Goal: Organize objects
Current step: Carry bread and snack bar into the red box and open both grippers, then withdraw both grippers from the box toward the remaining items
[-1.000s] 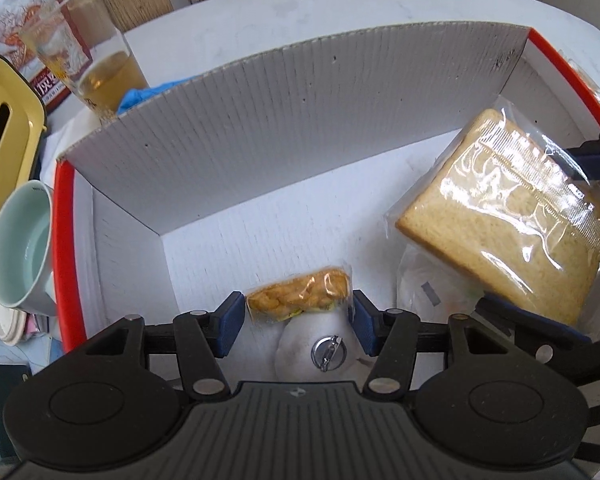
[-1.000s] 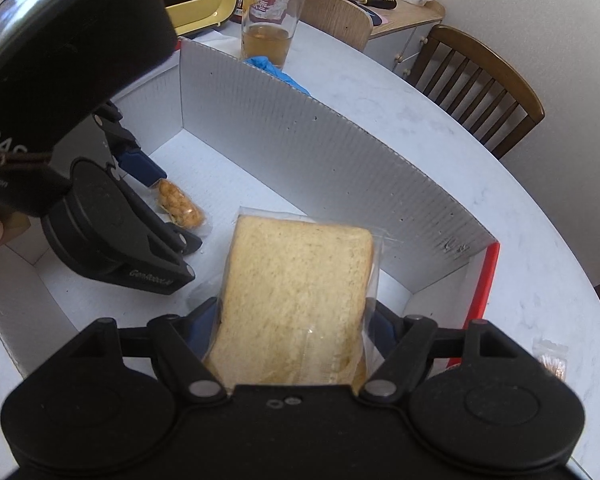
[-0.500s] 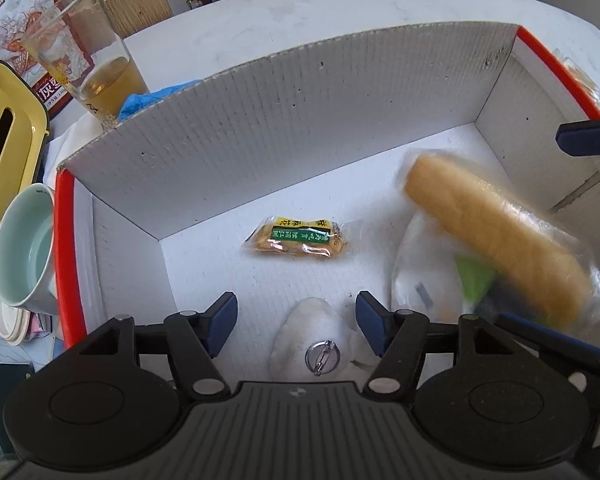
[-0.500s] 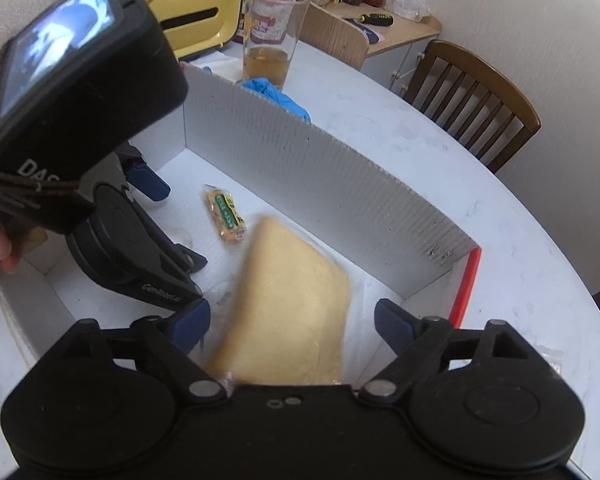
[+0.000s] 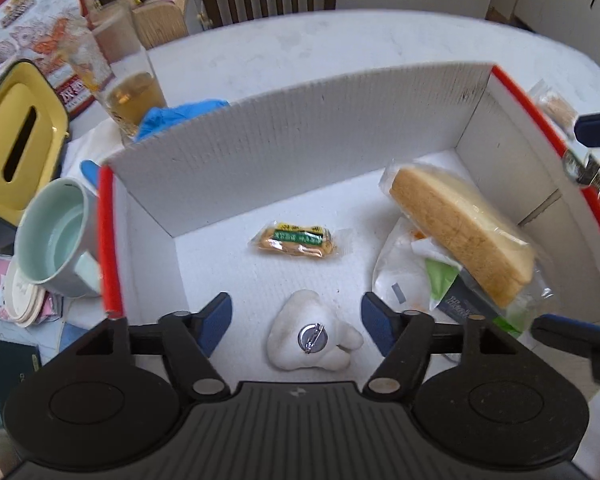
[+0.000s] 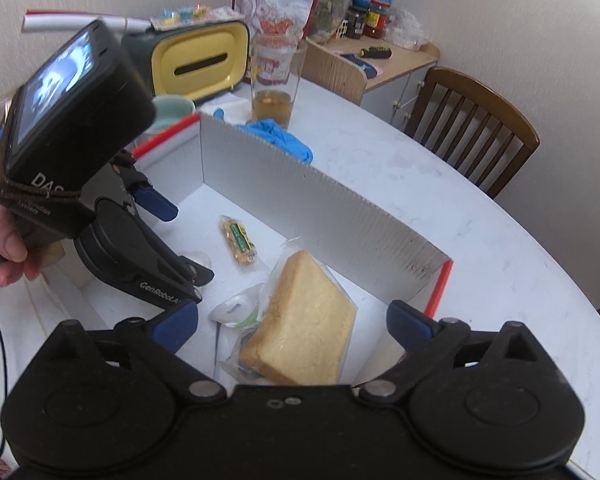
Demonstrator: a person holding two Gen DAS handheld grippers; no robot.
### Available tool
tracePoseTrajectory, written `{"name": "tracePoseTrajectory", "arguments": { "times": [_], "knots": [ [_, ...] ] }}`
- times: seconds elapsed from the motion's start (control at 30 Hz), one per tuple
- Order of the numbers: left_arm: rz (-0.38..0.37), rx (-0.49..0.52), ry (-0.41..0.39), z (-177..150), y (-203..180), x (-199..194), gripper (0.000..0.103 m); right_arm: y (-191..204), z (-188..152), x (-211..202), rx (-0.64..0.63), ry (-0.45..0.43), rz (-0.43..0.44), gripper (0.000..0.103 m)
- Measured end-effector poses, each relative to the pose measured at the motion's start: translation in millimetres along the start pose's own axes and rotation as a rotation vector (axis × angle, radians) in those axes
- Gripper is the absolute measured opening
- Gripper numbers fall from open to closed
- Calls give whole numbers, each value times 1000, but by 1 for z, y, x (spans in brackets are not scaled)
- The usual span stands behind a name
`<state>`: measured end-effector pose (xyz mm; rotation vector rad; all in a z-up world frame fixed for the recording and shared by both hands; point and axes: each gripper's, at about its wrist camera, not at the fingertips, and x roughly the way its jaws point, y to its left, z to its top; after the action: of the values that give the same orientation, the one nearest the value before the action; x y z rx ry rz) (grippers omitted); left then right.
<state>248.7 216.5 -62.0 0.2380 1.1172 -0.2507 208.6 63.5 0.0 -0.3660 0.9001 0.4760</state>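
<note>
Ahead of my blue-padded left claw, a white ribbed box edged in red. Inside: golden-tan bread, an orange snack packet banded green and yellow, a white lump with a silver pin.

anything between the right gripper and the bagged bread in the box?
Nothing visible. The right gripper hangs open over the bagged bread, jaws just opened wide, with clear space down to it. The bread leans on other wrappers in the white box; the left gripper sits off to the side.
</note>
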Motion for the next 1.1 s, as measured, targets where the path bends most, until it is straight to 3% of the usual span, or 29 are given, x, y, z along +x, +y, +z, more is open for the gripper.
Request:
{"name": "tracePoseTrajectory", "arguments": {
  "times": [0.23, 0.6, 0.67, 0.93, 1.0, 1.1],
  "knots": [
    [14, -64, -77, -7, 2, -29, 74, -4, -8, -26, 15, -52, 44, 102],
    [-44, -164, -183, -29, -7, -73, 80, -18, -26, -77, 33, -151, 116, 102],
    [-48, -179, -200, -32, -12, -79, 89, -23, -31, -87, 40, -168, 126, 102],
    [-86, -253, -259, -45, -37, -102, 93, -51, -62, -120, 77, -224, 129, 103],
    [-91, -278, -274, -48, -45, -106, 102, -61, -72, -128, 84, -235, 121, 103],
    [-86, -291, -315, -55, -61, -113, 103, -75, -88, -138, 90, -249, 105, 103]
  ]
}}
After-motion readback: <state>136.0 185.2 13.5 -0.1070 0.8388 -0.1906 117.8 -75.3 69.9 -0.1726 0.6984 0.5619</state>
